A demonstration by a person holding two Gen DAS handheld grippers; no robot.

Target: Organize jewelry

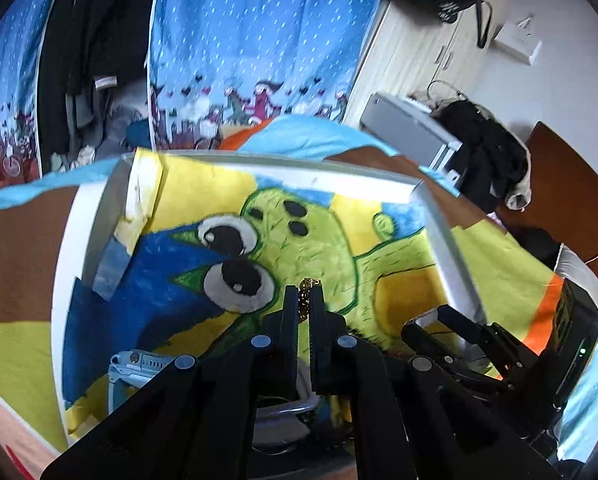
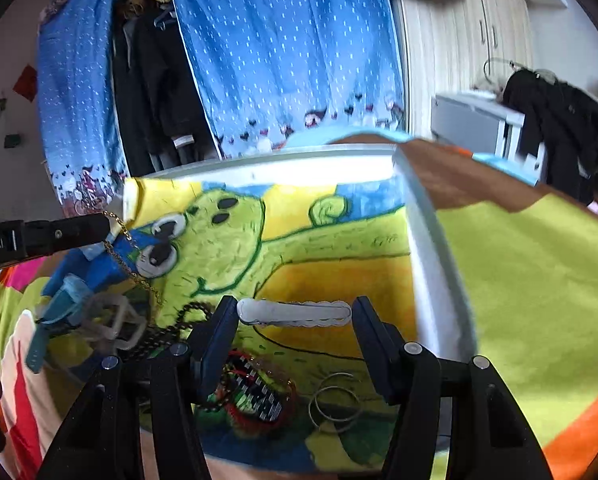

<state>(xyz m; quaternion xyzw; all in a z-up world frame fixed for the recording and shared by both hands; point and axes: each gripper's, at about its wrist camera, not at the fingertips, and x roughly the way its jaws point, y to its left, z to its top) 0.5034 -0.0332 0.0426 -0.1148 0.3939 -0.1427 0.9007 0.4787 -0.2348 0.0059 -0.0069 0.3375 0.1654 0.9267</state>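
Blue dotted curtains (image 2: 283,60) hang behind a white tray (image 2: 431,264) where the left tool (image 1: 305,304) pinches a gold chain (image 1: 303,298) — the right tool (image 2: 295,312) grips a white hair clip (image 2: 295,312) crosswise above the tray.

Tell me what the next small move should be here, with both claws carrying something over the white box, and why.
Probably lower the left claw and let the gold chain settle onto a bare patch of the box floor. The chain is pinched between shut fingers and dangles towards the tangle of dark chain and clips at the box's left end. The right claw grips a white hair clip and can wait.
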